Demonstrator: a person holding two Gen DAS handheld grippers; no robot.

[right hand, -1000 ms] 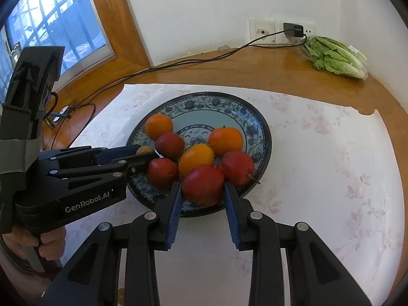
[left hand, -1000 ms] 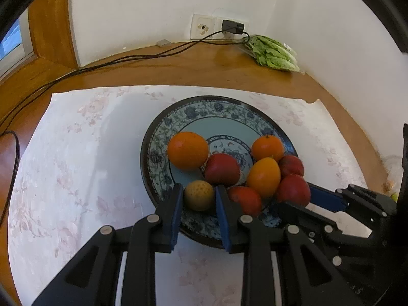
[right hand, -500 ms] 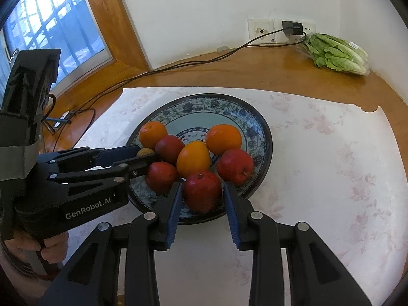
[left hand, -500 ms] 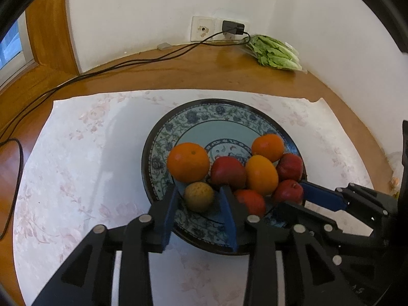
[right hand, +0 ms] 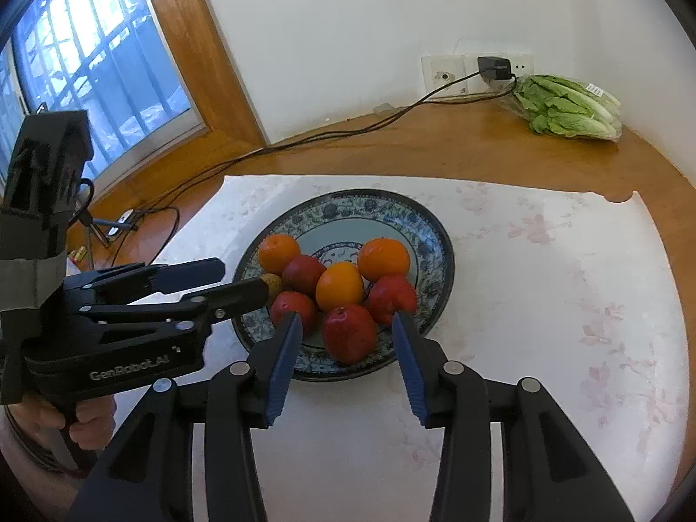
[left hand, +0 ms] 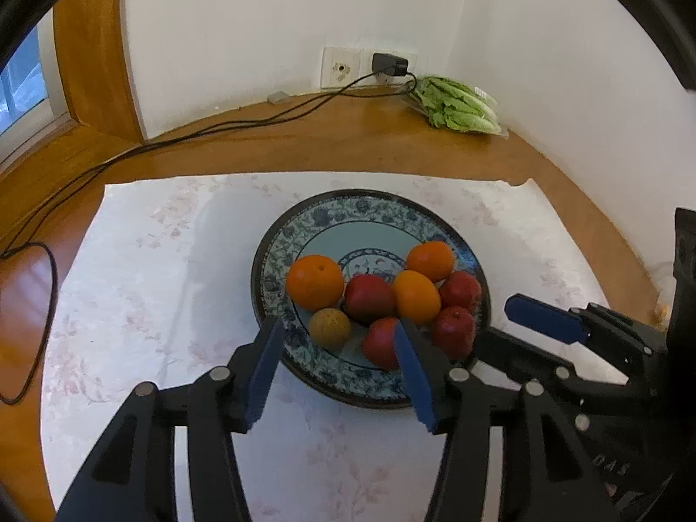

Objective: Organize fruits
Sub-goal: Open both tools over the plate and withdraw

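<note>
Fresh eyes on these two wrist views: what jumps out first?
The blue patterned plate in the middle of the white floral mat, with oranges and red fruits clustered toward its near side. Next, the left gripper and right gripper, both at the plate's near rim with jaws open and nothing held. At the back corner, bagged lettuce lies by the wall socket.

glossy glazed plate [left hand: 282,235] on a matt floral cloth [left hand: 130,282]; polished wood tabletop [left hand: 304,139]; matt black plastic left claw [left hand: 335,361].
</note>
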